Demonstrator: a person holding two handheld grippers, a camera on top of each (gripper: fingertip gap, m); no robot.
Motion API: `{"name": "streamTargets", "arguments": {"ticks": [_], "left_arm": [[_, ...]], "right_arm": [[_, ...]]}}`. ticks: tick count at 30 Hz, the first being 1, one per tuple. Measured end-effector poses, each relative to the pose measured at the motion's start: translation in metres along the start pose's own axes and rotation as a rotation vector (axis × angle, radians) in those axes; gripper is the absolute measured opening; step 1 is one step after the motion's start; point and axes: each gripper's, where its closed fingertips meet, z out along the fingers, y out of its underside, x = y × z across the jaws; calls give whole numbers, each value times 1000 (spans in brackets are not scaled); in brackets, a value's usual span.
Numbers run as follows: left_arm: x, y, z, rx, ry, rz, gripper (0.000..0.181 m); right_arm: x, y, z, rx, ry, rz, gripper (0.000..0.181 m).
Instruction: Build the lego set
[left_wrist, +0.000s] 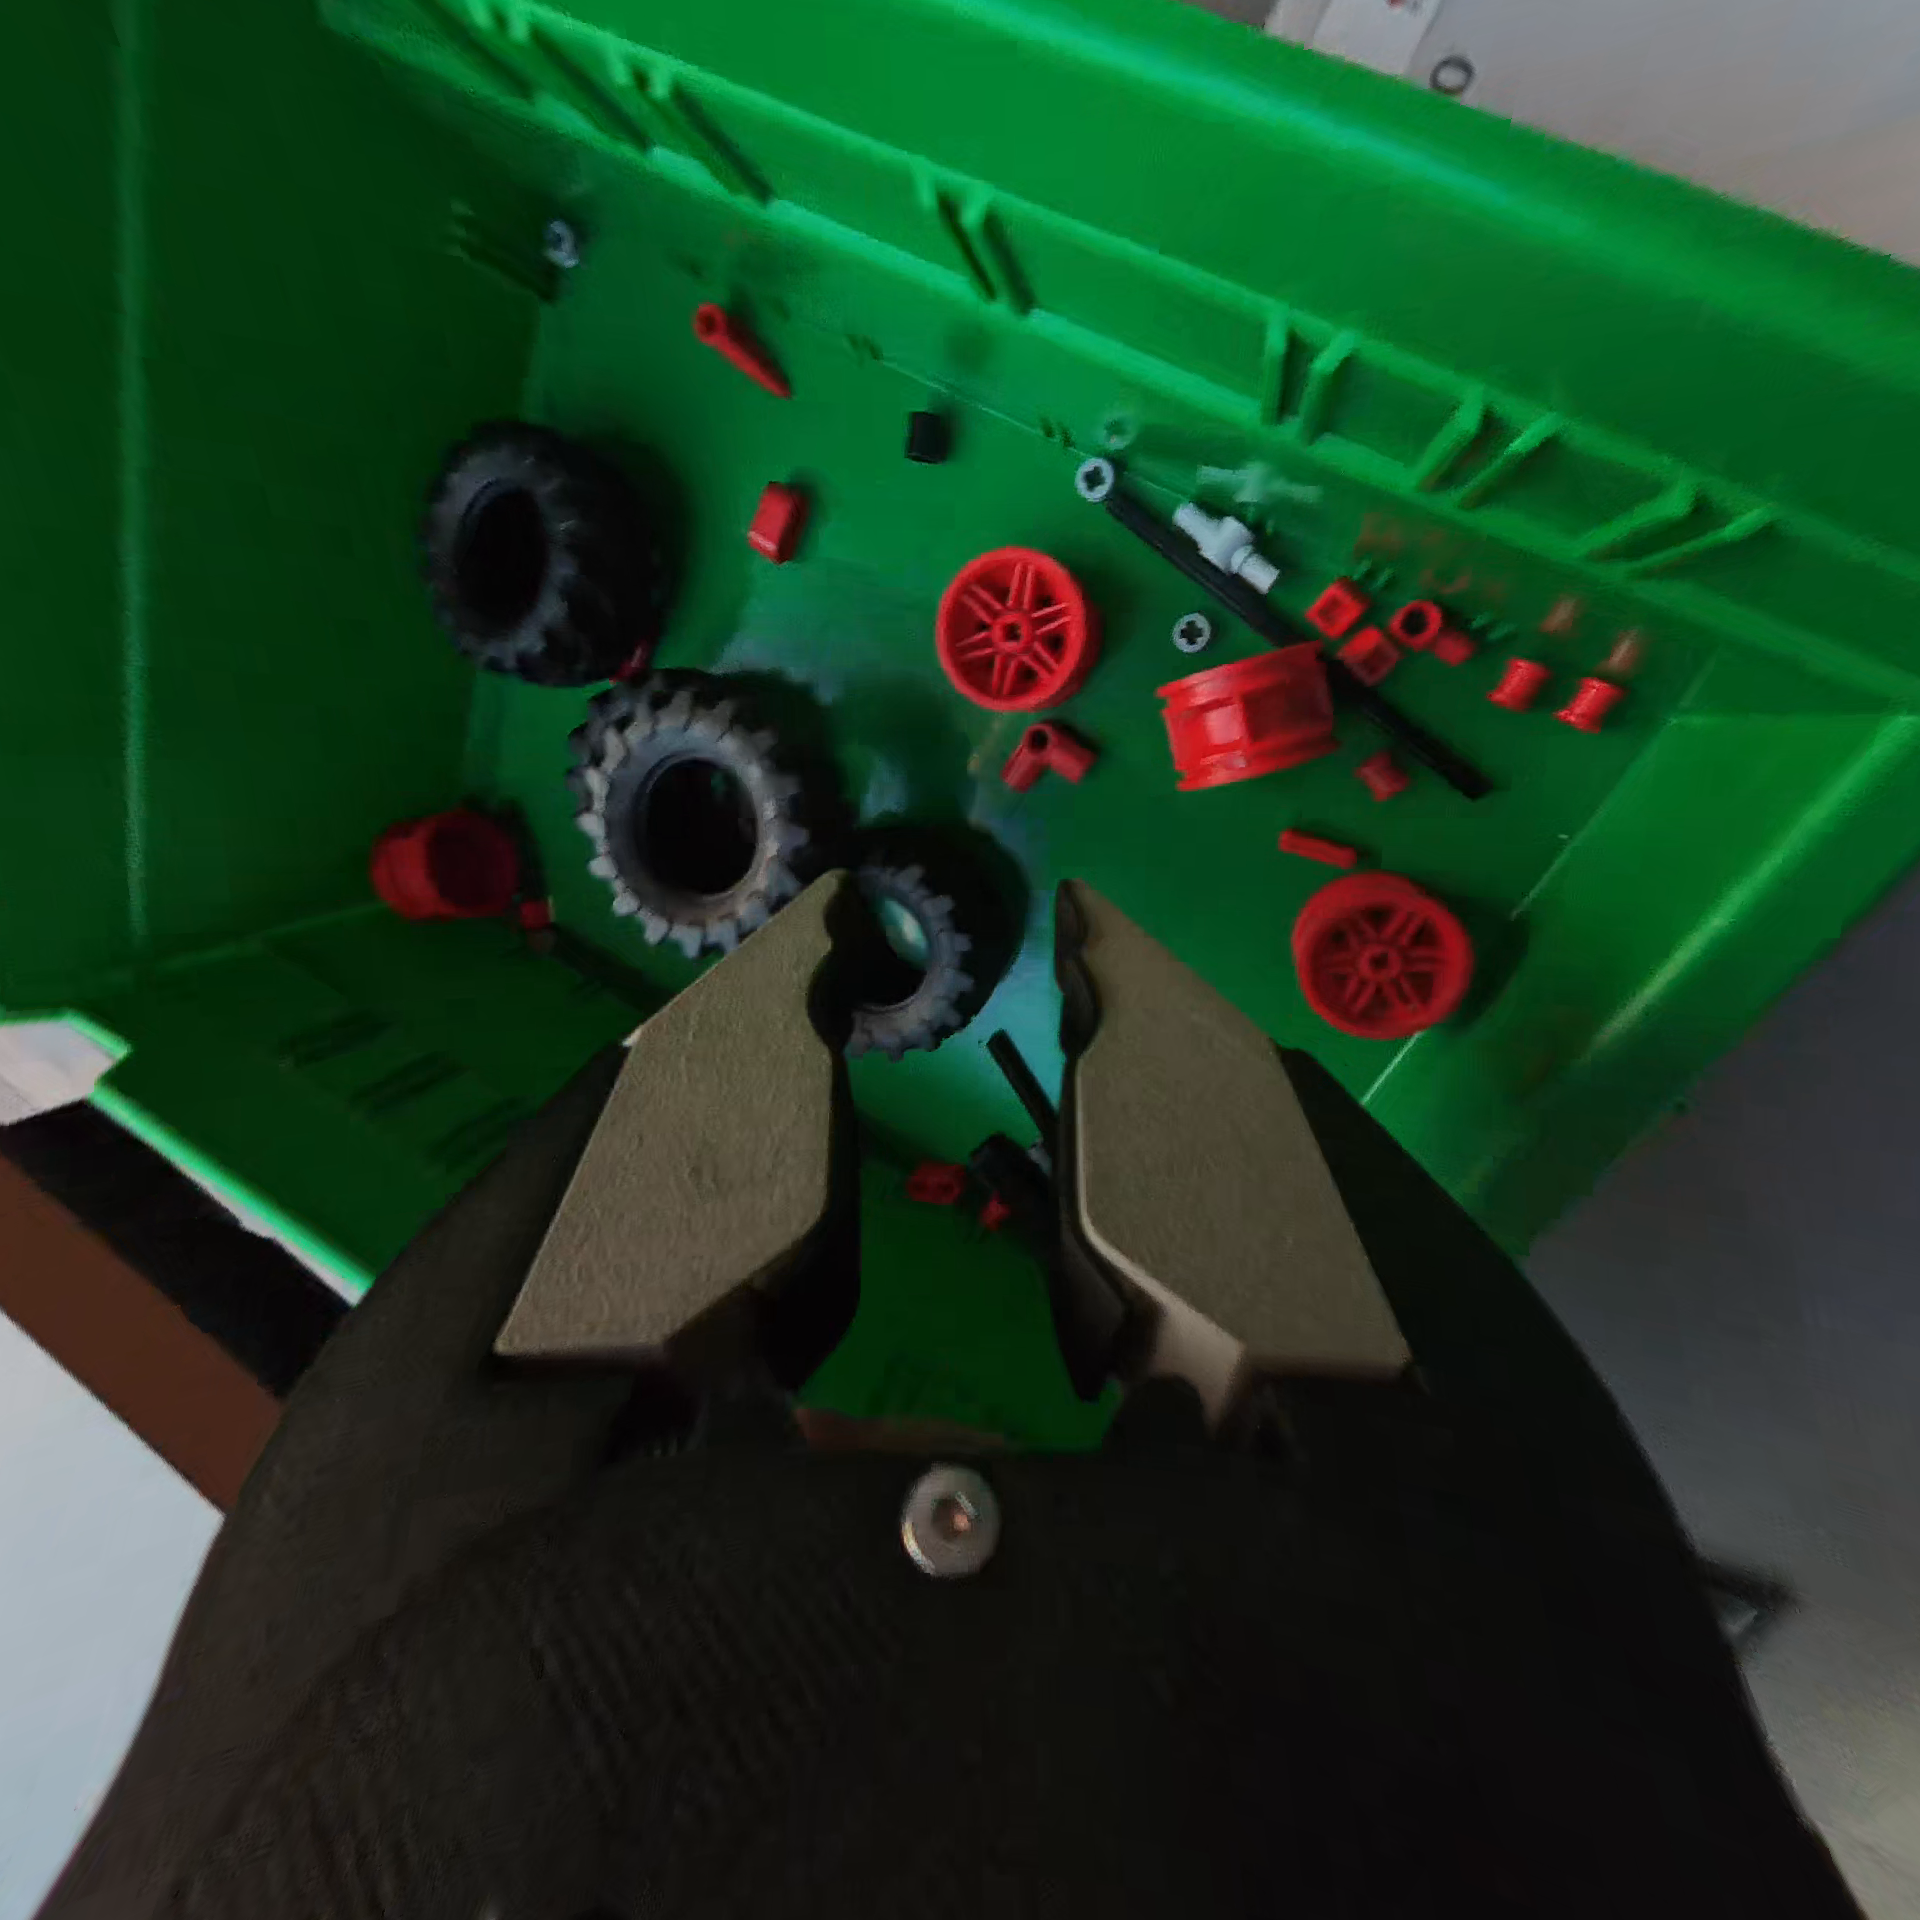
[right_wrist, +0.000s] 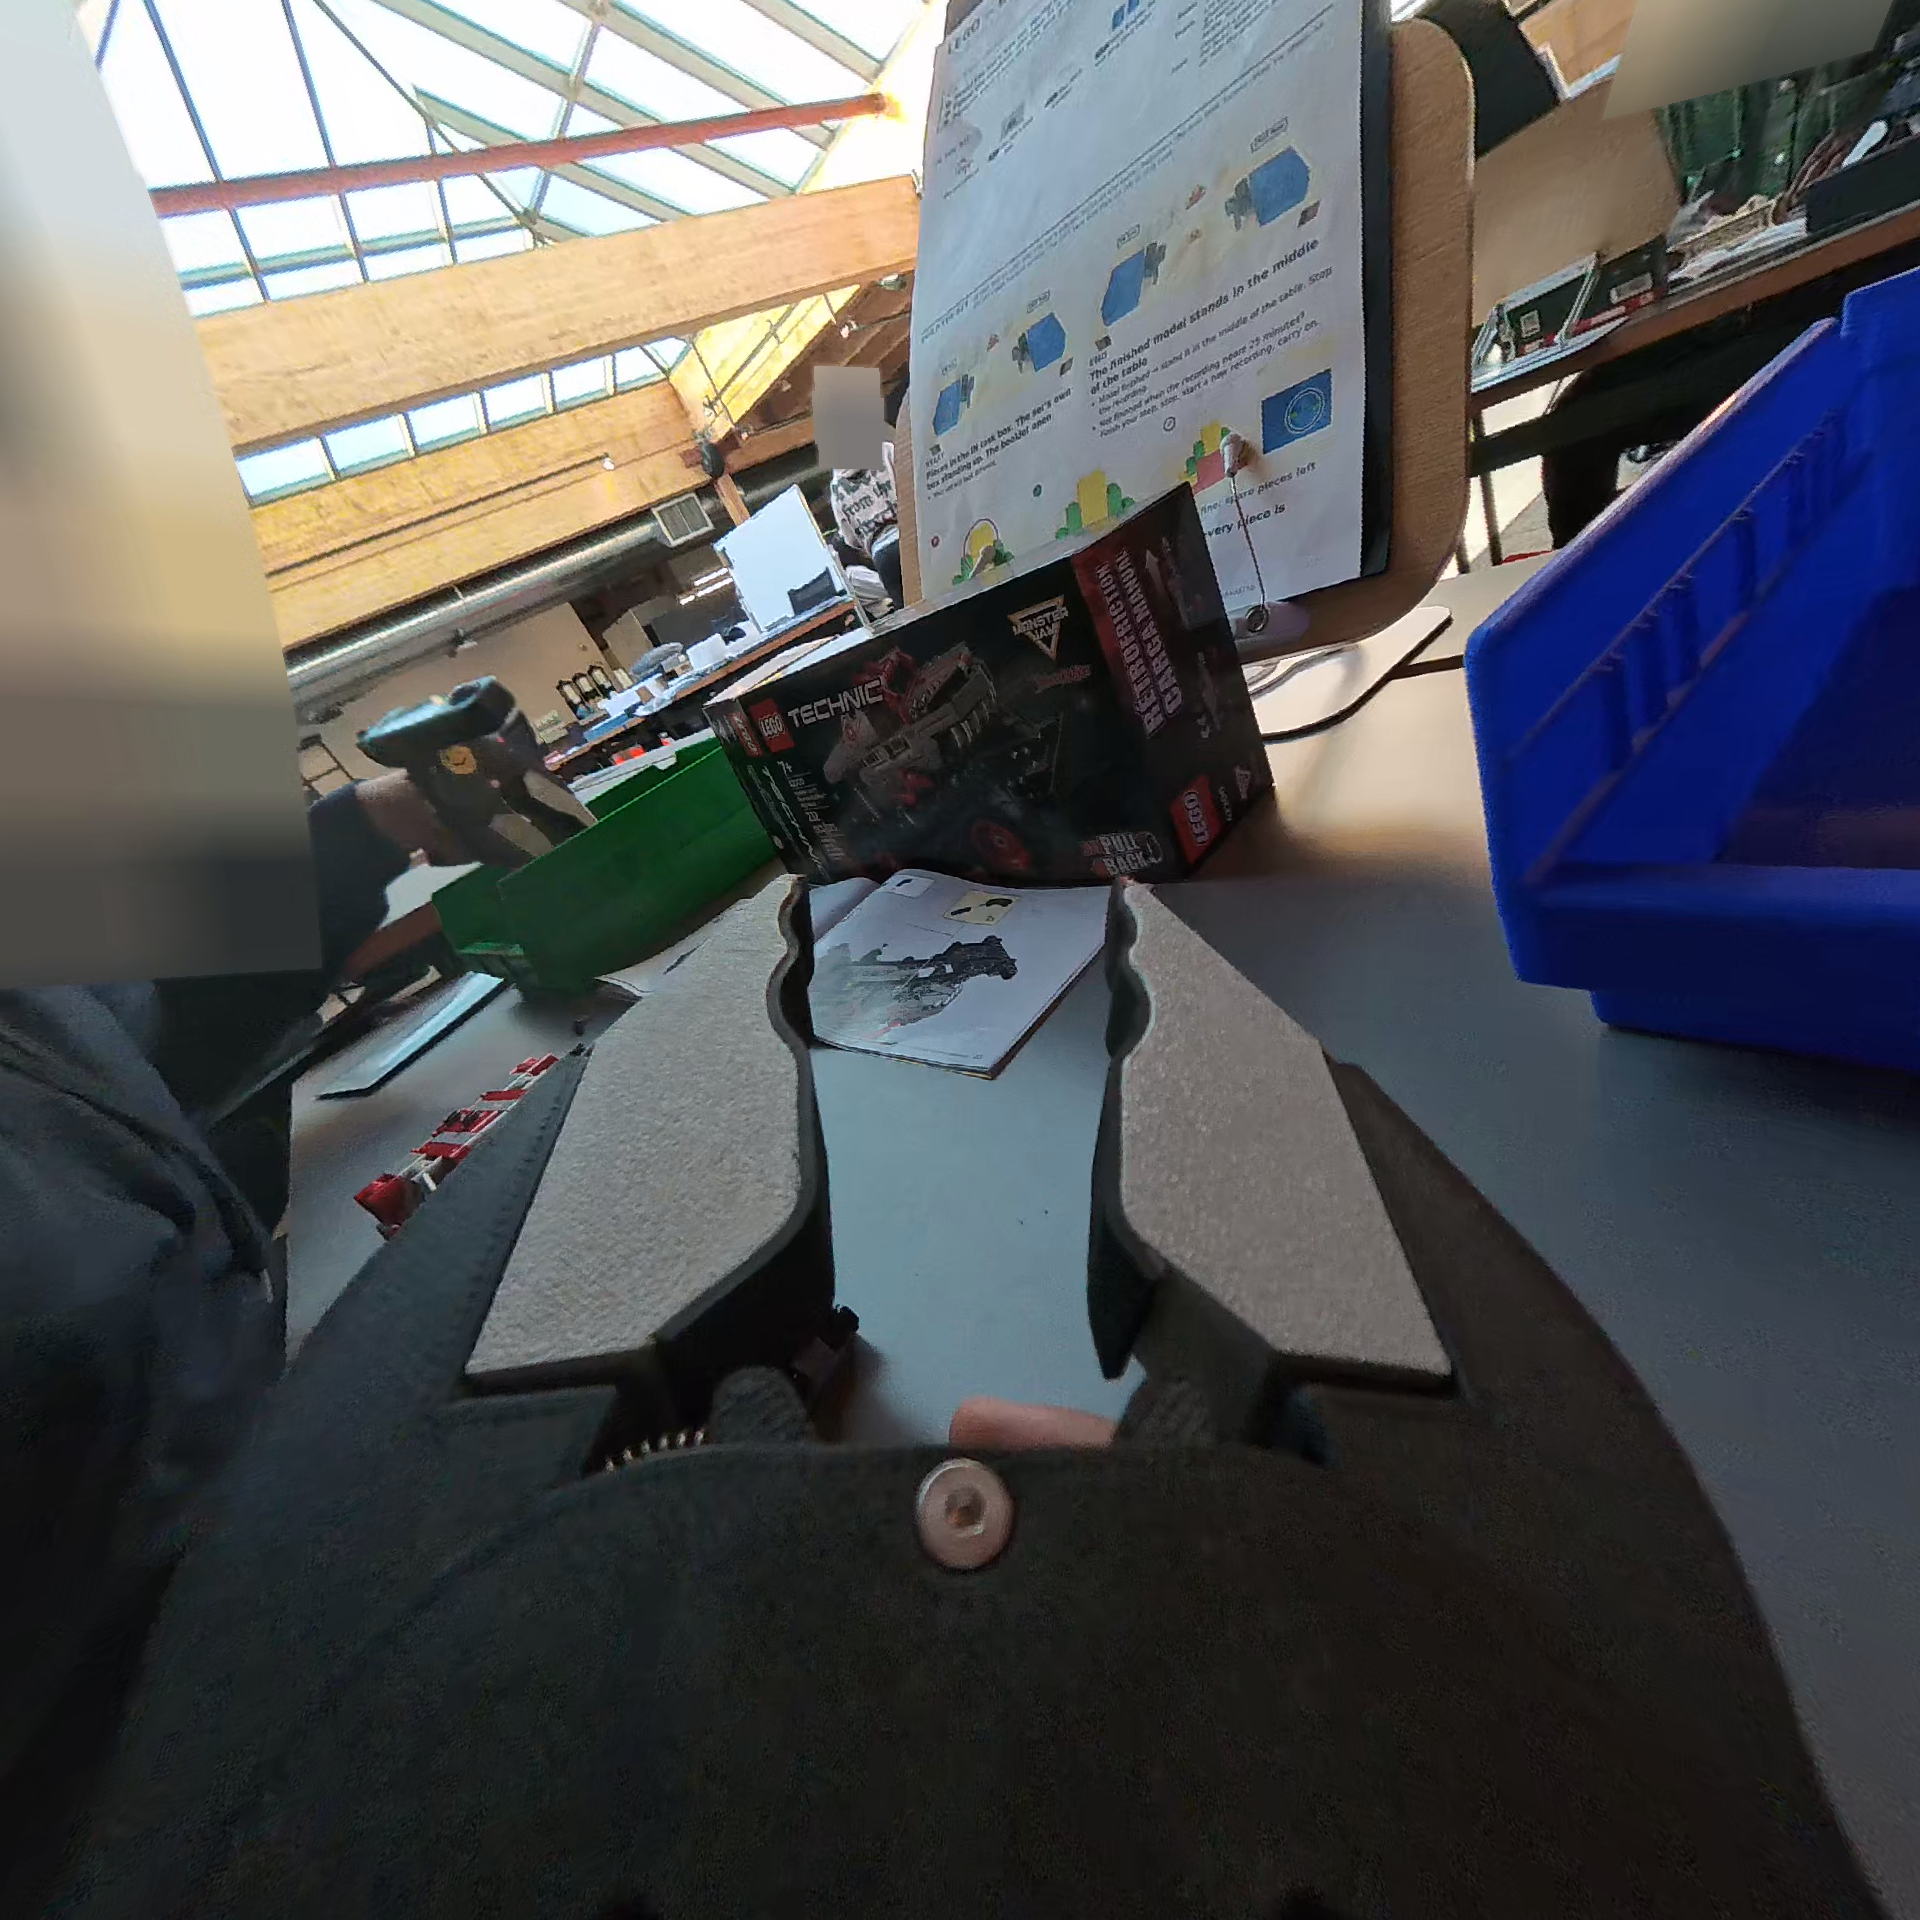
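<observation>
One small tyre (left_wrist: 906, 948), hole facing up, between open left gripper (left_wrist: 951, 902) fingers.

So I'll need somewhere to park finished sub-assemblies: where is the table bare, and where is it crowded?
Free: the grey table between the open booklet and the blue bin, running back toward the right gripper. Crowded: the green bin floor, strewn with tyres, red wheels and small parts. Red pieces also sit left of the right gripper.
</observation>
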Motion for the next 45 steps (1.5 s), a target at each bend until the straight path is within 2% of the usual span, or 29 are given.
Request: {"name": "streamTargets", "arguments": {"ticks": [3,6,7,9,11,12,14,16,18,21,24,29,33,35,37,38,41,45], "left_arm": [[13,11,-18,19,103,4,45],[56,26,-21,-38,321,54,51],[63,29,-16,-72,343,70,51],[63,37,2,-167,292,98,48],[65,48,15,-272,290,148,38],[63,40,18,-239,300,148,36],[28,25,25,-194,131,83,25],[13,15,17,-123,114,20,13],[-5,1,5,-2,58,-44,27],[-23,-3,-13,118,0,-108,29],[-22,-10,-26,246,2,-129,29],[-56,-27,-59,499,-158,-255,31],[-74,-21,-72,579,-229,-320,30],[-87,-17,-81,634,-324,-389,18],[-86,-17,-86,687,-341,-401,14],[-86,-15,-88,692,-354,-400,9],[-93,-6,-94,684,-425,-397,8],[-101,7,-95,707,-420,-456,7]], "right_arm": [[0,0,1,-3,-7,9,54],[0,1,1,-6,-16,18,54],[0,1,2,-6,-19,20,54],[0,1,2,-6,-22,21,54],[0,0,1,-3,-21,21,54],[0,0,1,-1,-21,21,54],[0,-1,0,6,-22,27,54],[0,-2,-1,16,-20,35,53],[2,-3,-2,24,-16,45,53],[5,-3,-2,25,-20,77,55],[9,-5,-3,39,-16,99,59],[18,-9,-6,65,24,121,61],[23,-10,-8,76,45,137,61],[25,-11,-8,81,58,137,62],[26,-11,-9,85,70,136,62],[27,-11,-9,87,77,134,62],[29,-12,-10,94,89,133,62],[32,-15,-9,110,113,109,62]]}}
